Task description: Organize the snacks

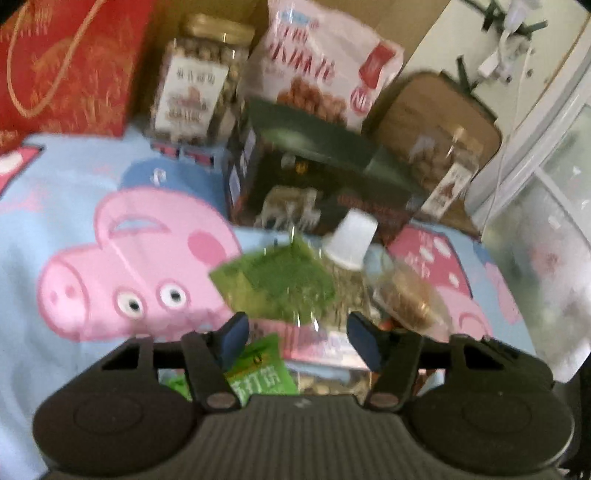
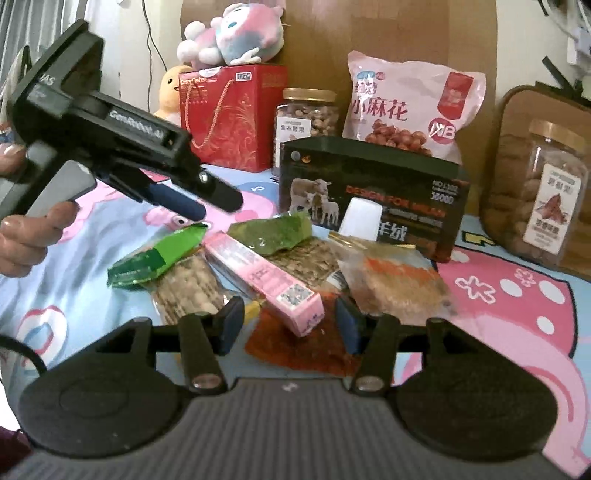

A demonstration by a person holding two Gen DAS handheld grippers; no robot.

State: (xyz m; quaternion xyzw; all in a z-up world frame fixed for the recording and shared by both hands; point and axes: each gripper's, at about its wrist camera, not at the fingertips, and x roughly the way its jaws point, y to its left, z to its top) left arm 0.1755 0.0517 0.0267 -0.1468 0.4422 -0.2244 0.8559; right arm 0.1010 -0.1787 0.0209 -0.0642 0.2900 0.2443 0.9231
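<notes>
A pile of small snacks lies on a blue cartoon-pig cloth [image 2: 517, 295]: a long pink box [image 2: 258, 277], a green-topped cracker packet [image 2: 159, 258], a green seed packet [image 2: 273, 232], a red packet [image 2: 303, 347] and a clear packet [image 2: 395, 284]. My right gripper [image 2: 289, 321] is open, and the pink box's near end lies between its fingers without touching the pads. My left gripper [image 1: 300, 336] is open just above the pile, over the green seed packet [image 1: 277, 284] and the pink box [image 1: 317, 343]. A hand holds that left gripper [image 2: 218, 203] at the upper left of the right wrist view.
Behind the pile stand a dark box [image 2: 369, 192] with a white cup [image 2: 360, 219] in front, a pink snack bag [image 2: 413, 107], a nut jar [image 2: 306, 114] and a red gift bag [image 2: 229, 114]. Another jar [image 2: 546, 206] stands right. Soft toys [image 2: 236, 33] top the red bag.
</notes>
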